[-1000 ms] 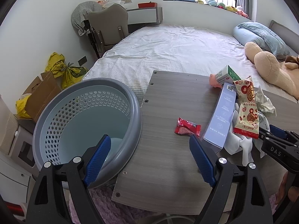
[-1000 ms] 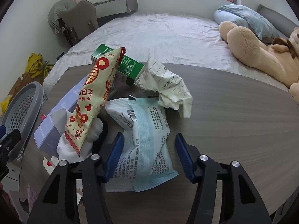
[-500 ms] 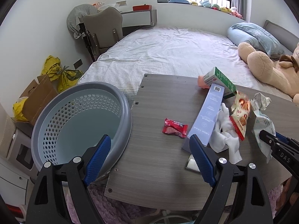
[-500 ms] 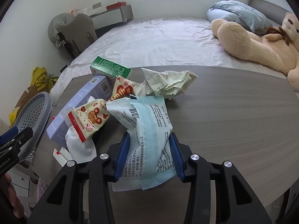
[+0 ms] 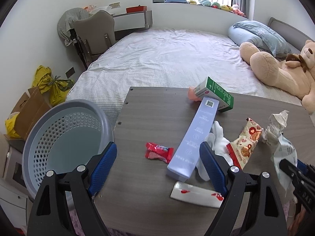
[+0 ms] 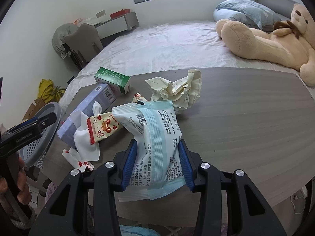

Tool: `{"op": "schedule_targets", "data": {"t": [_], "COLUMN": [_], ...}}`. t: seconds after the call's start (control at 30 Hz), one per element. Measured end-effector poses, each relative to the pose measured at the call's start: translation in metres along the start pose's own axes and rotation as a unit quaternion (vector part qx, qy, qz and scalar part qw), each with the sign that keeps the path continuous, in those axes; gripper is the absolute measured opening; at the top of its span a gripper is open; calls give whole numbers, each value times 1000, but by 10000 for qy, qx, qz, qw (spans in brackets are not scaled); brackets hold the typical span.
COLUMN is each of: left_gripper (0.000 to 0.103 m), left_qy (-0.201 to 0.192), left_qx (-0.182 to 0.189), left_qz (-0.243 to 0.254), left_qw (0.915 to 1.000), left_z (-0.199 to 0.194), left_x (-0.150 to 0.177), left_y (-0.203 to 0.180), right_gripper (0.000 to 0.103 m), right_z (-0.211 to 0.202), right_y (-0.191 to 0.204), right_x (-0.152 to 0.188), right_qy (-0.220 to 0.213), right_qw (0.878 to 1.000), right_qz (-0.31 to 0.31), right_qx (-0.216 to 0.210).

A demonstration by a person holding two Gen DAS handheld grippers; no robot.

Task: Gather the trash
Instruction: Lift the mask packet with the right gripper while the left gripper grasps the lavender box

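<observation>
Right tool clenched on white-and-teal wrapper pack, jaws just closed in, blue pads pressing both long edges; pack's long axis in line with the fingers, far end hanging free above the desk. Left tool released, jaws spread wide with nothing between them, hovering above the desk edge nearest the basket. Basket off the desk's left edge, lower than the top, mouth unobstructed, apparently empty. From the basket: red candy wrapper nearest, then long lilac box, white tissue, cartoon snack wrapper, crumpled paper farthest, green carton at the far edge by the bed. Probable next move: carry pack across toward the basket; path passes over the pile and the left tool, so lift clear first. Left tool nearer the red wrapper. Desk half away from the basket bare, room to swing
</observation>
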State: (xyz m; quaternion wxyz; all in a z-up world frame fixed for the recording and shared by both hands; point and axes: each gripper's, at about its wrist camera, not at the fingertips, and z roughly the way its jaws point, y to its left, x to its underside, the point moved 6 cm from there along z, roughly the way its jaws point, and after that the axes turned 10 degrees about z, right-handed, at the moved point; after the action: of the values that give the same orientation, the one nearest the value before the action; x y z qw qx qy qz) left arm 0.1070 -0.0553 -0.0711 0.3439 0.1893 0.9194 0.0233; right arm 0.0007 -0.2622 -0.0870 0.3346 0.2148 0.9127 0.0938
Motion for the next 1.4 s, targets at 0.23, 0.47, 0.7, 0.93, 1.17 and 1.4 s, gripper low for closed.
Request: {"op": "schedule_targets", "data": {"t": [0.23,0.47,0.7,0.93,1.17,1.4], "left_gripper": [82,82,82,82,82,82], "left_qy": [209,361,369,493,554,515], "left_qx": [145,105,127,108,74,177], "left_qz": [101,243,348,441,519,503], "left_qw": [9996,9990,9986,9978,9971,9972], "left_z": [15,25,29,42,56,68], "left_x": [-1,7,6,7,3,-4], "left_y": [-6,-11,-19,-24,-28,-30], "right_gripper": [42,42,42,42,42,42], "right_z": [5,14,15,18,20,23], "right_y": [4,9,8,5,1,-1], "right_x": [2,6,5,6,5,5], "right_qy": [88,213,239,268,294,311], "right_qw": [9999,9996,9994,9992,9991,9990], "right_qz": [18,-1,14,57,103,131], "right_qx": [-132,-210,-244,-280,-303,-276]}}
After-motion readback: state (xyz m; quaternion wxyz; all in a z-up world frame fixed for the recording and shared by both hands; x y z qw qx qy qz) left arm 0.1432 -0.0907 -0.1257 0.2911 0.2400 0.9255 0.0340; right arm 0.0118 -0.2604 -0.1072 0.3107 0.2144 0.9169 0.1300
